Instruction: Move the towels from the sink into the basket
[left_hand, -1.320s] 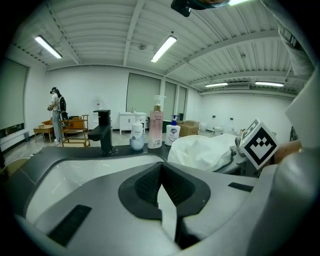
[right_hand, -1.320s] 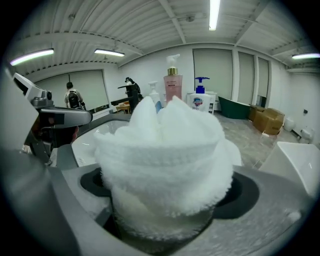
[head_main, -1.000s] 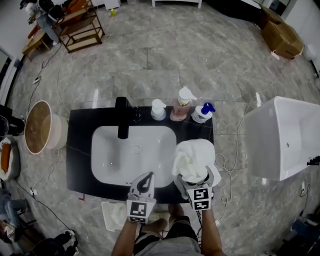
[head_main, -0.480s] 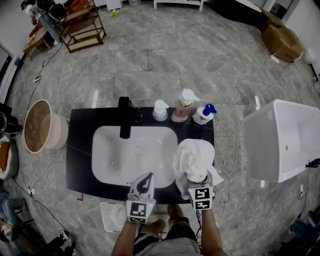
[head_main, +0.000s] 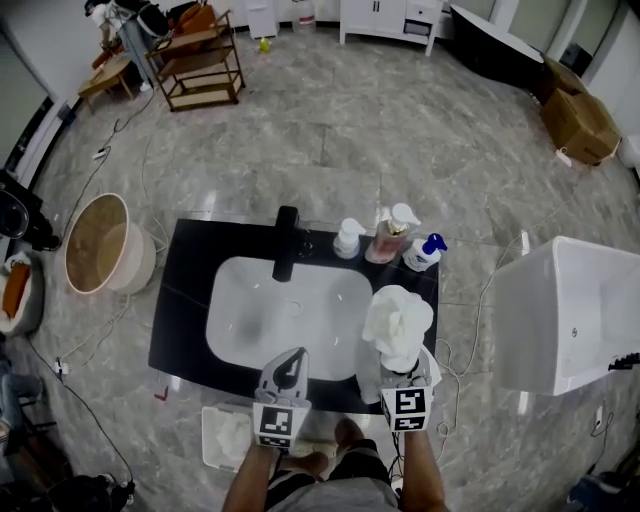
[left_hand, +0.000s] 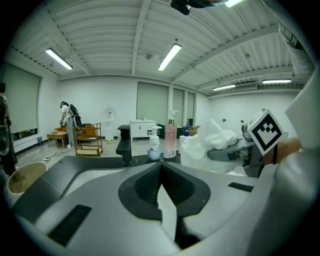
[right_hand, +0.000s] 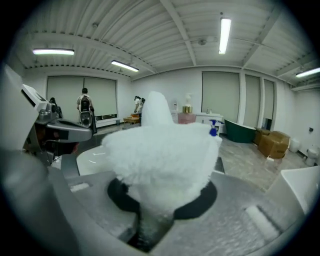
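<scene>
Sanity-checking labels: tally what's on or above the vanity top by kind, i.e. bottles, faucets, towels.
Pump bottles: 3
Faucet: 1
Towel: 1, held in the right gripper
Total: 5

- The room is lit brightly and evenly from above by ceiling lights (left_hand: 169, 56), which are seen as long white strips in both gripper views.
- Pale streaks of glare are thrown back by the polished floor (head_main: 330, 120) in the head view, and only soft, short shadows are cast.
- Straight lines are bent by the wide-angle lenses, and the corners are darkened to black.
- The towel (right_hand: 160, 145) close to the right gripper view's lens is rendered soft and nearly washed out.
</scene>
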